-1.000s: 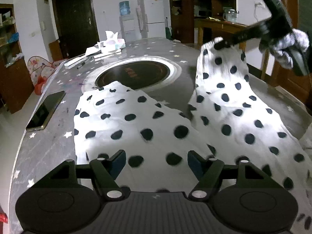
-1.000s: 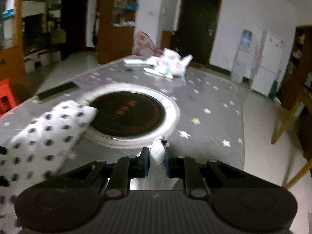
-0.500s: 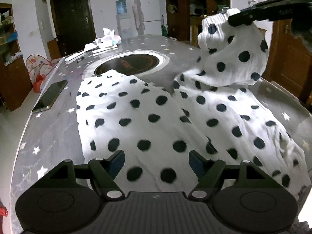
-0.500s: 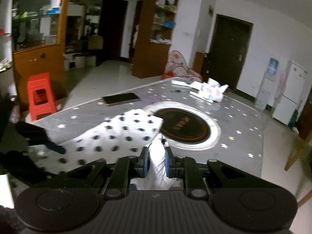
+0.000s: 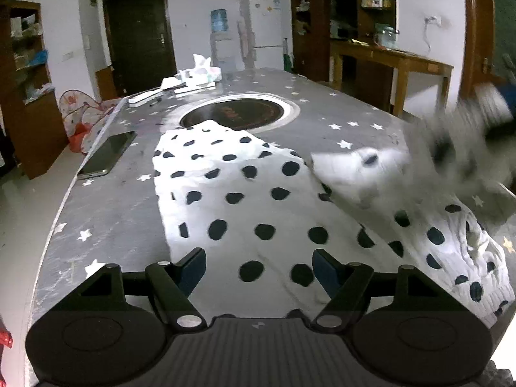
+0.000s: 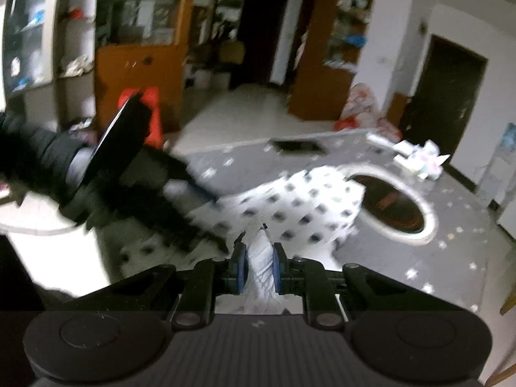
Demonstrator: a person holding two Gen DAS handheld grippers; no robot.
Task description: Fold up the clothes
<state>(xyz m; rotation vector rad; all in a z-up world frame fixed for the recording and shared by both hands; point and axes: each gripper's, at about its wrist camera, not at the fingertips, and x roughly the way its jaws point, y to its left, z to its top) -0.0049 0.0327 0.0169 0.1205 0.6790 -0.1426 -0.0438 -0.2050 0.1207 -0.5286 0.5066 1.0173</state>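
White pants with black polka dots (image 5: 245,200) lie spread on the grey star-patterned table (image 5: 106,213). My left gripper (image 5: 259,266) is open and empty, low over the near part of the pants. My right gripper (image 6: 259,262) is shut on a bunched white end of the pants (image 6: 261,254) and carries it above the near right part of the garment; it shows blurred at the right of the left wrist view (image 5: 493,116). The spread leg shows in the right wrist view (image 6: 309,206). The left gripper shows blurred at the left there (image 6: 135,190).
A round dark inset burner (image 5: 238,113) sits mid-table beyond the pants. A black phone (image 5: 109,154) lies near the left edge. Tissue packs and papers (image 5: 196,74) lie at the far end. A wooden table (image 5: 393,61) stands to the right, a red stool (image 6: 142,109) on the floor.
My right gripper has swung the held pants end from the far right of the table back and down toward the near right side, folding that leg over. My left gripper has stayed open.
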